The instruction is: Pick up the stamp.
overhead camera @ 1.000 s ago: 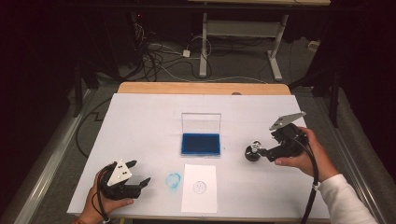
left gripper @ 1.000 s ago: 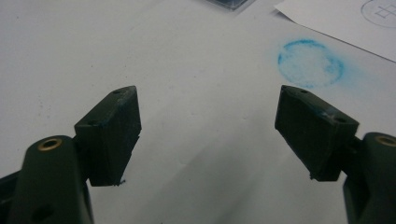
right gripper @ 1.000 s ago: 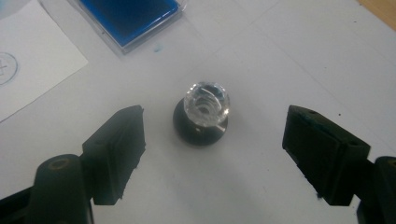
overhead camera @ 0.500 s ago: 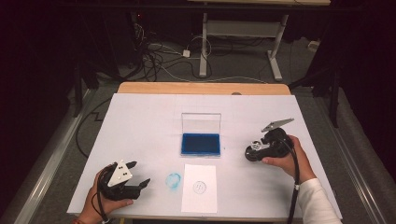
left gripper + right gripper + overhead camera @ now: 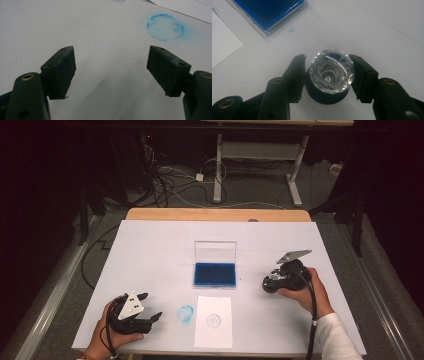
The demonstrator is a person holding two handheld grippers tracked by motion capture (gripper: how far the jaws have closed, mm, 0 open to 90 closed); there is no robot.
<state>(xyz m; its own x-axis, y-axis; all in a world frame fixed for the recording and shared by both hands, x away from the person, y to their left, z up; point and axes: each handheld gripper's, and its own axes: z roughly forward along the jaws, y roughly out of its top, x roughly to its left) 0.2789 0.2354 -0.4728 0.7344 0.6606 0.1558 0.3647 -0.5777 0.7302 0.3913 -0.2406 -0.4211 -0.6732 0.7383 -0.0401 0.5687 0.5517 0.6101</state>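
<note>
The right gripper has dropped to the table and its jaws have just been closing around the stamp, right of the ink pad. Gripping that faceted clear knob off-centre could tip or squirt it loose. The left gripper waits wide, empty.

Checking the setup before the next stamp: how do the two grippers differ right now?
The right gripper has a clear-topped stamp between its jaws, which have just been closing and sit against its sides; the left gripper has nothing between its jaws. The right one is beside the blue ink pad; the left one is near the blue ring smudge. Both have black jaws and are hand-held low over the white table cover.
</note>
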